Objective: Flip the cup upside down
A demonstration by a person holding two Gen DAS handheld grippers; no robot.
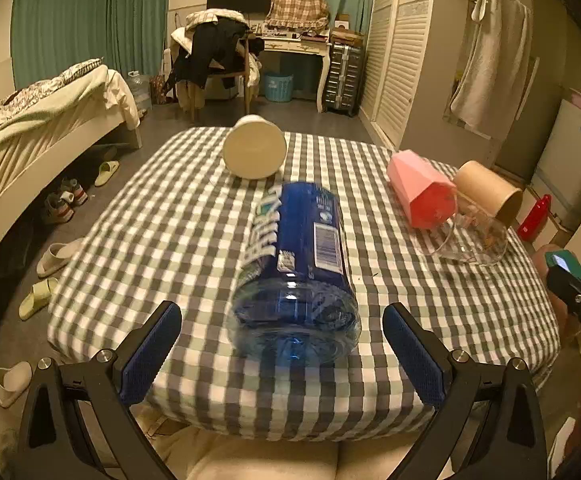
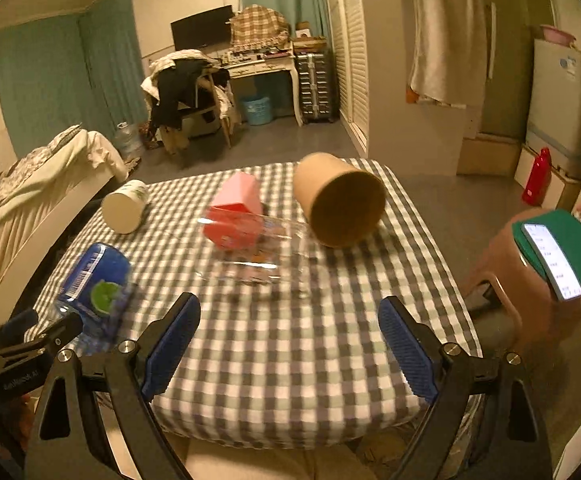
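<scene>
1. The left gripper (image 1: pixel 282 338) hovered at the near edge of the desk (image 1: pixel 170 240), its blue-padded jaws spread wide and grasping nothing.
2. A blue bottle (image 1: pixel 296 276) lay on its side on the checked cloth, its base toward the near edge and set between the left gripper's fingers (image 1: pixel 150 354) without touching either pad.
3. The right gripper (image 2: pixel 288 340) was likewise released and empty, hanging over the near edge of the desk (image 2: pixel 290 360) on the right half.
4. A white cup (image 1: pixel 255 147) lay tipped on its side near the far edge, left of centre, its flat bottom facing the left wrist camera.
5. A pink cup (image 1: pixel 420 190) with faceted sides lay on its side toward the far right corner, its darker open end turned toward the near edge.
6. A brown paper cup (image 2: pixel 340 200) lay on its side just beside the pink cup, nearer the right edge, its open mouth facing the right wrist camera.
7. A clear glass cup (image 2: pixel 250 252) lay on its side just in front of the pink and brown cups; whether it touched them could not be told.
8. Off the right edge stood a brown stool (image 2: pixel 530 280) carrying a green pad and a lit phone (image 2: pixel 552 260).
</scene>
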